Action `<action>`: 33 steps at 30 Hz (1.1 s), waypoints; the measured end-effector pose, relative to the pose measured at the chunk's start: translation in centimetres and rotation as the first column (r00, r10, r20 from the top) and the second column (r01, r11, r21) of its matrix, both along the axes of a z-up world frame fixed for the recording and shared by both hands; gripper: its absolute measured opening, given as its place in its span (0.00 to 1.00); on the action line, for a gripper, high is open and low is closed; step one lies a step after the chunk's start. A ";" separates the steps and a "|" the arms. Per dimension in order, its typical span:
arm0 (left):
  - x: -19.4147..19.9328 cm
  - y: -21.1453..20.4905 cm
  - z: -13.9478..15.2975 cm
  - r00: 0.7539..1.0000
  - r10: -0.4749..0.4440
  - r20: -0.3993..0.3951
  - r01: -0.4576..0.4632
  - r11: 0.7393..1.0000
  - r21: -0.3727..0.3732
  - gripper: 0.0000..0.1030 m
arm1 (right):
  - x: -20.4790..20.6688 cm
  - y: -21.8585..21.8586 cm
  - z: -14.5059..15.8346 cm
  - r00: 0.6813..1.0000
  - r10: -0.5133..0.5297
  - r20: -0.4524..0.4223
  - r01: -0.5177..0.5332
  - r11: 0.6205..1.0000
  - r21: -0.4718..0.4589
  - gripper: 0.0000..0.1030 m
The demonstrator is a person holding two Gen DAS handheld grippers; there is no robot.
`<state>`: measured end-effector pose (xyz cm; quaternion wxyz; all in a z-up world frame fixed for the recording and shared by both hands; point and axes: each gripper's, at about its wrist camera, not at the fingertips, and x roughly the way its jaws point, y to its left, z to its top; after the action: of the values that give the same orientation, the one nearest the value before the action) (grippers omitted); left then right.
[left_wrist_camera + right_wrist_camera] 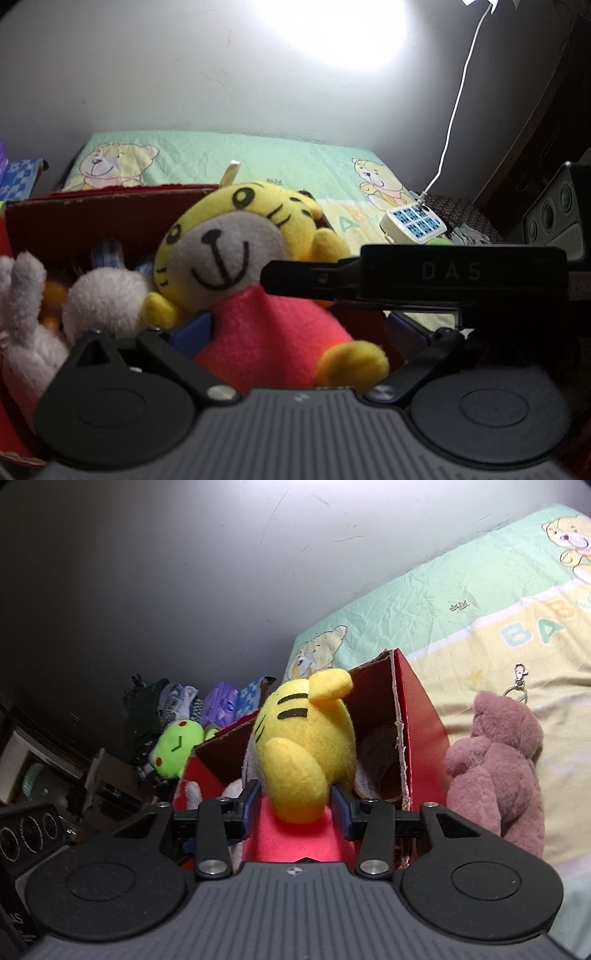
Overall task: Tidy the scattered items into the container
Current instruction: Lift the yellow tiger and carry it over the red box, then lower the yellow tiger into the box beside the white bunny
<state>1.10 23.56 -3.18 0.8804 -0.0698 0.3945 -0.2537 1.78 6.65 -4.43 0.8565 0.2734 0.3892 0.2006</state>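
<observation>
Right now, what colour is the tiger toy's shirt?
Red-pink; the tiger toy has a yellow head with black stripes. Shows best in the left wrist view.
</observation>
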 end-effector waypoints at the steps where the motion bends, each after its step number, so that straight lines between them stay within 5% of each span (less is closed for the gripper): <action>1: -0.3 -0.3 0.0 1.000 -0.008 -0.003 0.008 1.000 0.004 0.96 | -0.1 0.1 0.1 1.000 -0.003 0.001 0.003 1.000 -0.022 0.57; 6: -0.8 -0.1 -0.2 1.000 -0.029 -0.011 0.029 1.000 -0.004 0.96 | -0.9 -1.2 1.1 0.996 -0.075 0.056 0.077 0.996 -0.045 0.58; 11: -0.6 -0.5 -0.7 0.997 -0.060 -0.037 0.060 0.998 -0.022 0.97 | -0.9 -1.5 1.6 0.992 -0.088 0.088 0.091 0.996 -0.025 0.47; 21: 0.5 -1.3 -2.0 0.994 -0.083 -0.071 0.083 0.997 -0.010 0.98 | 0.3 -1.1 0.6 0.997 -0.077 0.027 0.078 0.995 -0.063 0.40; 26: 0.8 -0.8 -1.6 0.995 -0.056 -0.083 0.057 0.998 0.018 0.99 | 0.2 -1.5 0.4 0.996 -0.088 0.016 0.089 0.995 -0.047 0.40; 33: 1.5 -0.1 -1.0 0.992 0.003 -0.127 0.007 0.997 0.074 0.99 | -0.2 -1.4 2.3 0.993 -0.056 0.109 0.059 0.998 -0.023 0.40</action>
<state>2.58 23.46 -4.21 0.8552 -0.0527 0.4591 -0.2347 1.54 5.27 -2.10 0.8852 0.2620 0.3370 0.1853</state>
